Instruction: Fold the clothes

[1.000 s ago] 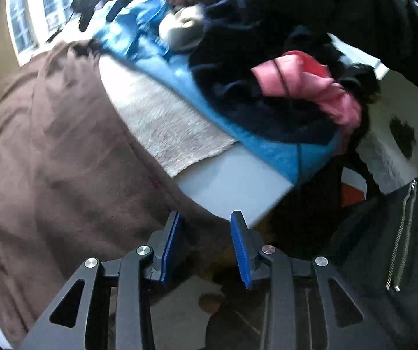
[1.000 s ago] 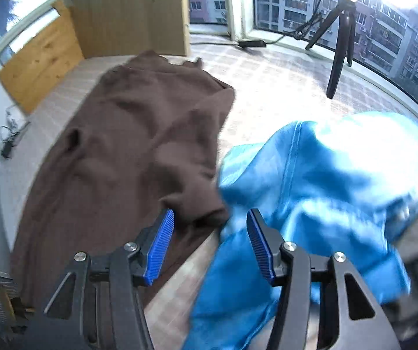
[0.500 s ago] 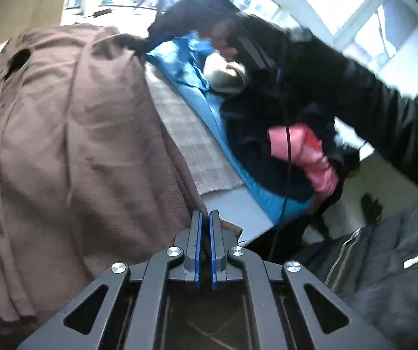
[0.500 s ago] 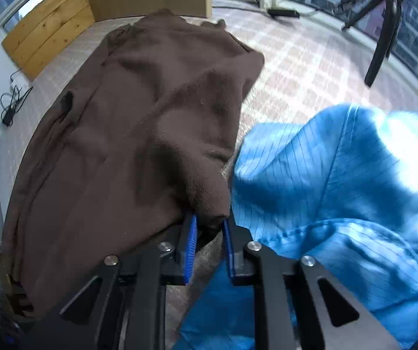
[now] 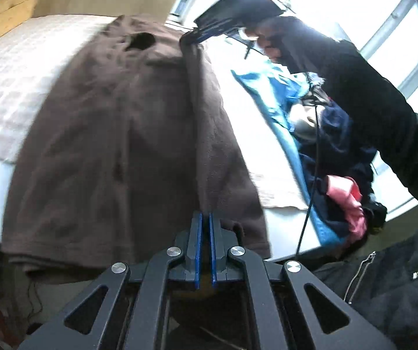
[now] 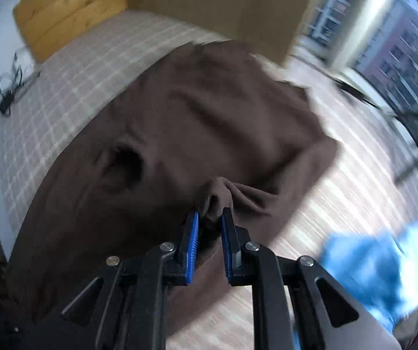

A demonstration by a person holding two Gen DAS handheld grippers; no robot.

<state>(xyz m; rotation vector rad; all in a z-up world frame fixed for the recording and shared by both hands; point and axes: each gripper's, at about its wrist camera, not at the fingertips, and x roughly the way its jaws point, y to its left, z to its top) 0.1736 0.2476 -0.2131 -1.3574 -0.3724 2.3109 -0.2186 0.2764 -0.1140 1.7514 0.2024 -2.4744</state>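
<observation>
The bed [image 6: 72, 81], covered in a pale checked sheet, is filling most of both views, and the brown garment [image 5: 115, 134] is lying spread across it, one edge hanging over the near side of the mattress in my left wrist view. A dark round opening is showing in the cloth near its upper part. Beside it, toward the window side, a blue garment [image 5: 279, 113] is lying on the sheet with a heap of dark clothes [image 5: 337, 145] and a pink piece [image 5: 346, 201] piled on it; in the right wrist view the blue cloth is showing only as a blur at the lower right. My dark sleeve [image 5: 366, 96] is reaching across above that pile. My right hand-held gripper [image 6: 210, 221] is pinching a bunched fold of the brown garment between its blue pads, lifting it off the surface into a small peak. My left hand-held gripper [image 5: 205, 218] is clamped tight on the garment's near edge, the pads almost meeting, with a taut ridge of cloth running from it up to the other gripper.
</observation>
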